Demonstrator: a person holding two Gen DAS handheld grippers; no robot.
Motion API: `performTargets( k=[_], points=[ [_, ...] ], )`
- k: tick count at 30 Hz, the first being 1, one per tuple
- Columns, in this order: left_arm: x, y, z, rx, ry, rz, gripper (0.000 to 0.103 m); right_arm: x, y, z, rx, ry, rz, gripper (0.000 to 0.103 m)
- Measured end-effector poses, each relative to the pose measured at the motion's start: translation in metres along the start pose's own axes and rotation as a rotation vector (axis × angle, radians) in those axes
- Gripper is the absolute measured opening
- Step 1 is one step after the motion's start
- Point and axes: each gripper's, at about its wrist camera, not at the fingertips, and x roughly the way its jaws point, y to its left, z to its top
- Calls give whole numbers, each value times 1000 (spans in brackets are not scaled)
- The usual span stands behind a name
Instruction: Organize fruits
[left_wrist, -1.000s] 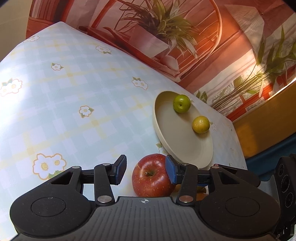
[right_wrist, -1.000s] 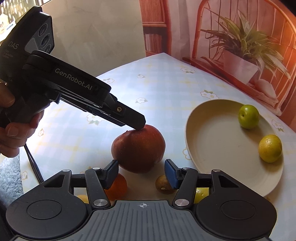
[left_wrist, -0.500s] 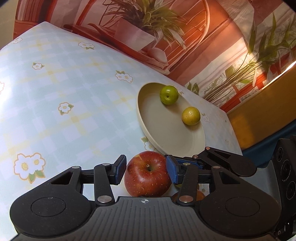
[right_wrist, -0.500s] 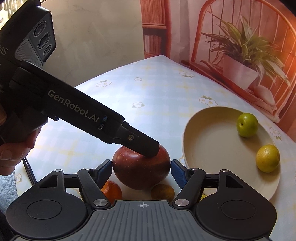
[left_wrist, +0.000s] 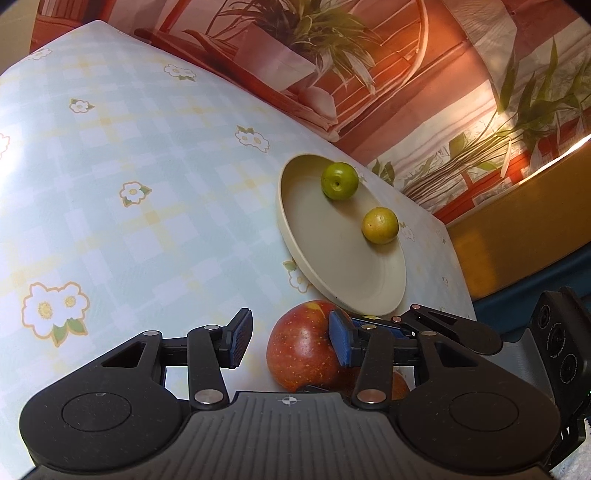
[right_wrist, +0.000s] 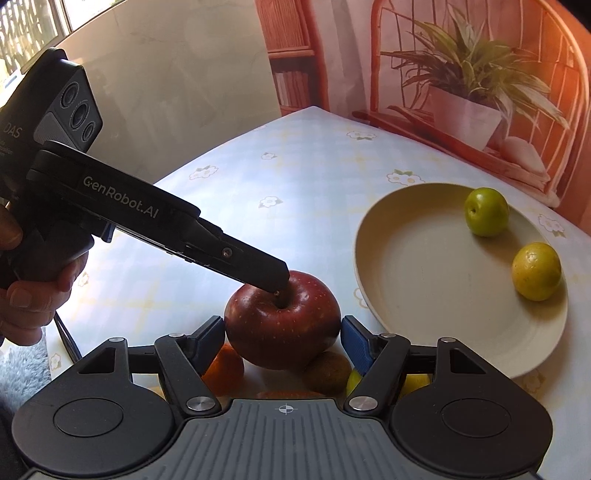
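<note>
Across the left wrist view, the left tool (left_wrist: 290, 341) points down at a slant over the flowered counter (left_wrist: 147, 155). Its jaws are closing, yet a clear gap shows between the left pad and the red apple (left_wrist: 301, 345); the right pad lies against the apple's upper right side, so the apple sits off-centre between them, resting on the counter and not pinched. Just behind the apple lies the cream plate (left_wrist: 332, 273), with a green fruit (left_wrist: 339, 181) and a yellow fruit (left_wrist: 379, 225) on its far side. The right tool's black linkage reaches in from the right, close against the apple.

From the right wrist view, the right tool (right_wrist: 282, 341) tips steeply downward, its jaws spread to either side of the apple (right_wrist: 282, 321) with both blue pads just beside the skin; whether they touch it I cannot tell. The left tool (right_wrist: 275, 278) comes in from the left at a downward slope, gripped by a hand (right_wrist: 33, 295), its tip over the apple's stem hollow. An orange fruit (right_wrist: 225, 369) and a brownish fruit (right_wrist: 328, 371) lie below the apple, partly hidden.
</note>
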Motion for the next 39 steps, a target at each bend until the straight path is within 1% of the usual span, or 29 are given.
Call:
performTargets(
  k=[3, 6, 8, 10, 16, 19, 27, 30, 34, 39],
  points=[
    [2, 0, -1, -1, 7, -11, 47, 2, 0, 1, 0, 15, -3, 66],
    [3, 0, 0, 6, 11, -12, 45, 3, 2, 2, -3, 14, -9, 66],
    [3, -1, 0, 7, 8, -19, 37, 4, 3, 2, -12, 10, -15, 65],
    [2, 0, 1, 6, 5, -20, 35, 5, 4, 2, -16, 0, -13, 65],
    [0, 4, 7, -13, -27, 6, 35, 12, -1, 6, 20, -43, -5, 65],
    [1, 6, 9, -17, -34, 3, 35, 14, -3, 7, 33, -52, -3, 65],
    [7, -3, 2, 51, -19, -13, 44, 9, -10, 2, 72, -28, 16, 66],
    [9, -3, 0, 56, -9, -19, 47, 9, -8, 1, 63, -21, 3, 66],
    [10, 1, 1, 39, -6, -28, 47, 11, -6, 4, 56, -19, -8, 66],
    [8, 0, 3, 24, -14, -29, 46, 9, -2, 4, 33, -43, -28, 65]
  ],
)
